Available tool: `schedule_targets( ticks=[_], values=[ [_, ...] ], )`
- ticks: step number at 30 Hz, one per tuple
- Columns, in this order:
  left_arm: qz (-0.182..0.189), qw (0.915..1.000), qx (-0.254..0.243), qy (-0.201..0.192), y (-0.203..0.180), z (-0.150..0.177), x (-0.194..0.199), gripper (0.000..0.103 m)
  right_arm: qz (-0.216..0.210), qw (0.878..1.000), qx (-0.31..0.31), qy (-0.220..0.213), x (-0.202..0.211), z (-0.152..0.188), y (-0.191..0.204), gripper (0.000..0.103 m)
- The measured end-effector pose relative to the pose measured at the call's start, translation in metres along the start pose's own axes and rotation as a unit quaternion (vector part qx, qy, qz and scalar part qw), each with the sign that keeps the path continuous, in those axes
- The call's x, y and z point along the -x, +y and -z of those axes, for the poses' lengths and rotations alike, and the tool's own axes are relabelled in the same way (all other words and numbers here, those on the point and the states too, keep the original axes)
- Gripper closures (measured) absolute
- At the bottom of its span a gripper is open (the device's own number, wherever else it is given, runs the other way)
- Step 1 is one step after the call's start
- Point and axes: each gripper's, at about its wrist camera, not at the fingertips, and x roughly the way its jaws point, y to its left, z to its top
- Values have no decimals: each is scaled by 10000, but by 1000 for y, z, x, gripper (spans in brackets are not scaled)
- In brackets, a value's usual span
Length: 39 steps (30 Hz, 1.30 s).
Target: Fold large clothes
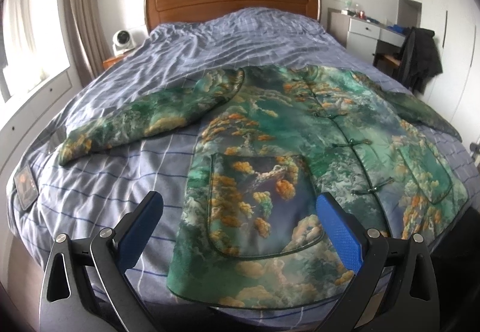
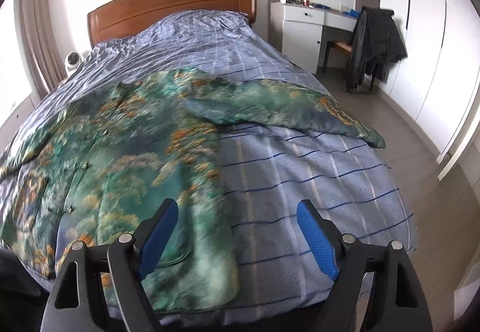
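Both wide open, empty: left gripper (image 1: 240,230), right gripper (image 2: 237,239) over green printed padded jacket (image 1: 300,152) hem. Risk: pinching blue checked quilt (image 2: 315,170) underneath too.

One jacket (image 1: 300,152), two tools, perhaps.

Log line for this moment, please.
green printed padded jacket: flat, unfolded on blue checked bed cover | left gripper: open | right gripper: open
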Motion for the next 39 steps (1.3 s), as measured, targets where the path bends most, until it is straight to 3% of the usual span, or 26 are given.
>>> schedule_targets(
  ticks=[5, 7, 9, 11, 13, 18, 21, 25, 27, 28, 31, 33, 35, 39],
  values=[
    [-98, 9999, 15, 132, -1, 1, -5, 1, 146, 9939, -1093, 15, -5, -28, -87, 20],
    [-93, 9998, 69, 185, -2, 1, -7, 1, 50, 9861, -1662, -59, -9, -38, -125, 20],
    [-61, 9996, 132, 253, -5, 0, -10, 1, -342, 9730, -2281, -19, -25, -45, -159, 20],
    [-41, 9995, 130, 293, -10, 0, -11, 1, -827, 9486, -3056, 1, -46, -46, -189, 20],
    [-54, 9996, 46, 285, -15, -2, -9, 1, -1217, 9084, -4000, 5, -78, -40, -221, 20],
    [-187, 9993, -177, 268, -23, -6, -4, 1, -1221, 8591, -4968, -161, -132, -33, -260, 20],
    [-259, 9990, -141, 341, -22, -7, -6, 1, -1061, 8230, -5572, -291, -163, -24, -277, 24],
    [-298, 9983, -59, 500, -21, -6, -11, 1, -858, 8152, -5703, -531, -187, -33, -287, 43],
    [-316, 9980, -79, 543, -23, -5, -12, 1, -814, 8033, -5876, -533, -198, -34, -292, 74],
    [-333, 9979, -99, 546, -24, -5, -12, 1, -714, 8019, -5909, -510, -200, -34, -293, 95],
    [-327, 9980, -116, 534, -26, -1, -14, 1, -513, 8177, -5683, -764, -179, -33, -280, 95],
    [-236, 9978, -83, 606, -26, 0, -18, 1, -237, 8357, -5447, -664, -170, -27, -272, 95],
    [-210, 9975, -110, 668, -27, 0, -22, 1, -140, 8436, -5331, -634, -168, -24, -269, 95],
    [-249, 9985, -78, 479, -22, -2, -14, 1, 45, 8802, -4645, -971, -141, -64, -247, 96]
  ],
)
